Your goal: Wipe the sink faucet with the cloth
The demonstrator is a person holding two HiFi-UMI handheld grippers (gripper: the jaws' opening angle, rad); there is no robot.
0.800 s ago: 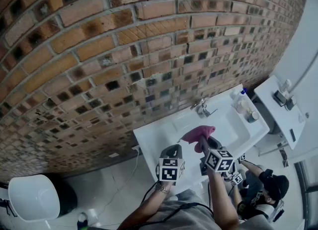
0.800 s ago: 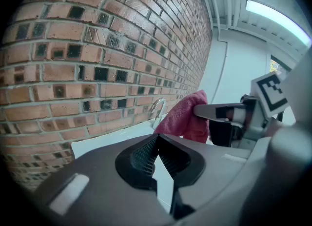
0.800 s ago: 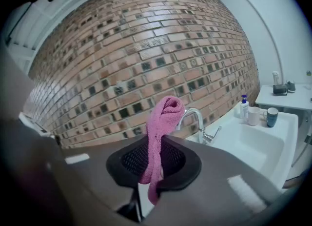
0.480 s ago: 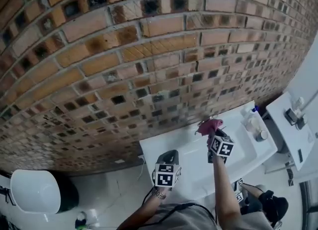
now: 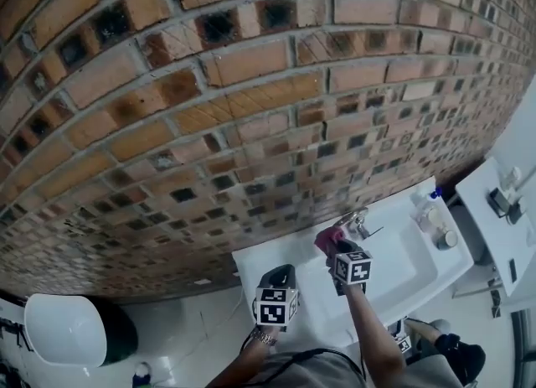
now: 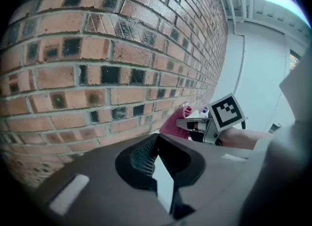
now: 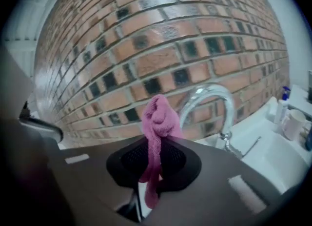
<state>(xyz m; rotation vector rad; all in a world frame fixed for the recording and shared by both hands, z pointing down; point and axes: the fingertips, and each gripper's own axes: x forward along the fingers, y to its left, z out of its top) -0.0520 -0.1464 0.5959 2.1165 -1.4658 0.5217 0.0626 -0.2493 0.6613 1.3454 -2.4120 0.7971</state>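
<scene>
Pink cloth (image 5: 328, 240) has shifted just left of faucet (image 5: 359, 224).

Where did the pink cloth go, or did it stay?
Yes, it moved: the cloth went from over the sink basin back to the faucet.

A white sink (image 5: 402, 267) is set against the brick wall (image 5: 251, 85), and a curved chrome faucet (image 5: 361, 224) is mounted on its back edge. At the right end of the rim, a bottle with a blue cap (image 5: 426, 208) and a white cup (image 5: 446, 240) are stood close together. Below, a white round container (image 5: 60, 328) is seen on the pale floor (image 5: 193, 315).
</scene>
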